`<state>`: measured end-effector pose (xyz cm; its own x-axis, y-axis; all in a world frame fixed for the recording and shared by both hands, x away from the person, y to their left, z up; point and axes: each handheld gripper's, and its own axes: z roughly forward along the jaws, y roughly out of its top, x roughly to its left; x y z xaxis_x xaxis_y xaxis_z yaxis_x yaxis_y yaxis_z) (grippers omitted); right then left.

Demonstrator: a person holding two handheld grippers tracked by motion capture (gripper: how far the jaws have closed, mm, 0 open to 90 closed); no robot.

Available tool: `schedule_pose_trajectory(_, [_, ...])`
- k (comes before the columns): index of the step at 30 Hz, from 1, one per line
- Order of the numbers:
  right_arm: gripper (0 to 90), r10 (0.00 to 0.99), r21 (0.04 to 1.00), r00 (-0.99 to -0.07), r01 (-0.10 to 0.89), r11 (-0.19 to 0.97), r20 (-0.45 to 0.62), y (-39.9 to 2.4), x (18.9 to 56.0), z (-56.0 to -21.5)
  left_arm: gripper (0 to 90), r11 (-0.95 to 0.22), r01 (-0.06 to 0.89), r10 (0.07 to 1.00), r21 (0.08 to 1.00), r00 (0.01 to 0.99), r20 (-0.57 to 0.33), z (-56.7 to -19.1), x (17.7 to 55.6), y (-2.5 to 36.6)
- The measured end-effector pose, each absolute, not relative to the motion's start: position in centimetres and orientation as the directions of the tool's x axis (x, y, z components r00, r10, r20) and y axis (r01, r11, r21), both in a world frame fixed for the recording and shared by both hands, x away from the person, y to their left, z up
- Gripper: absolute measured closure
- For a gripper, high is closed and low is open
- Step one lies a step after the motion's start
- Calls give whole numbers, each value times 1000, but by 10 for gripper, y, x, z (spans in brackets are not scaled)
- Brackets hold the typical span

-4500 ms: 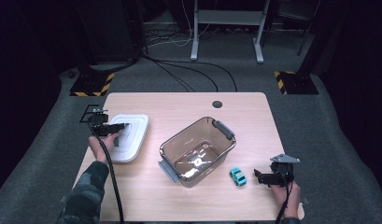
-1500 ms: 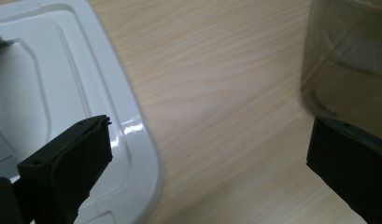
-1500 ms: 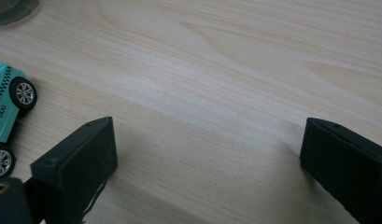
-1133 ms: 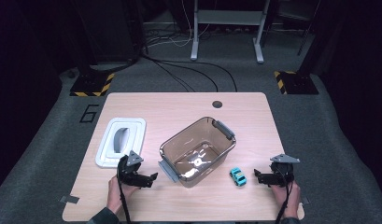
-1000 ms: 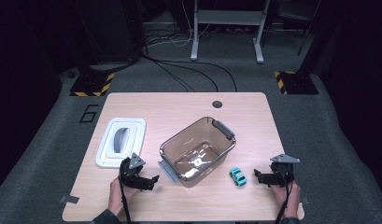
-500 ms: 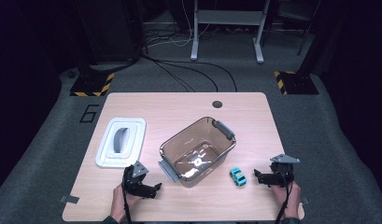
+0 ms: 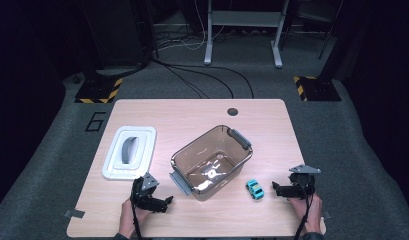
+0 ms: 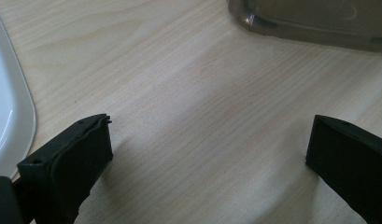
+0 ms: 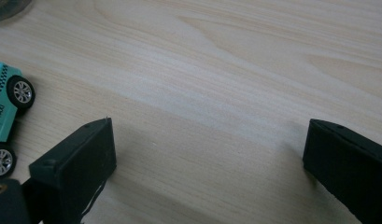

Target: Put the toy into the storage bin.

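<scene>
Wood tabletop (image 7: 192,112): left gripper (image 7: 162,204) has dropped from the white lid (image 7: 129,159) to lower left, jaws wide and empty, right gripper (image 7: 278,189) likewise gaping beside the teal toy taxi (image 7: 254,189), so loading the clear bin (image 7: 212,161) probably comes next.

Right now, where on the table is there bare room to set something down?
Free: the table far strip beyond the clear bin and white lid; the right side past the bin; the near edge between the left tool and toy taxi. Crowded: the gap between lid and bin.
</scene>
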<state>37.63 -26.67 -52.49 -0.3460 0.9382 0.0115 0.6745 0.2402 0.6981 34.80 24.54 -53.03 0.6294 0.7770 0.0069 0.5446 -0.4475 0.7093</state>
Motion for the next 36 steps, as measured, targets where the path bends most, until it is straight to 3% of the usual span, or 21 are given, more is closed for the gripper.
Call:
schedule_pose_trajectory(13, [22, 922, 730, -372, 659, 180, 109, -235, 359, -500, 1, -447, 546, 779, 708, 627, 8, -530, 348, 245])
schedule_pose_trajectory(22, [49, 908, 745, -402, 640, 185, 120, -211, 352, -486, 2, -447, 546, 779, 708, 627, 8, -530, 348, 245])
schedule_pose_trajectory(29, [93, 900, 744, -424, 634, 212, 105, -195, 354, -488, 2, -447, 547, 779, 708, 627, 8, -530, 348, 245])
schedule_pose_trajectory(36, [79, 897, 730, -433, 642, 235, 93, -183, 356, -496, 2, -447, 547, 779, 708, 627, 8, -530, 348, 245])
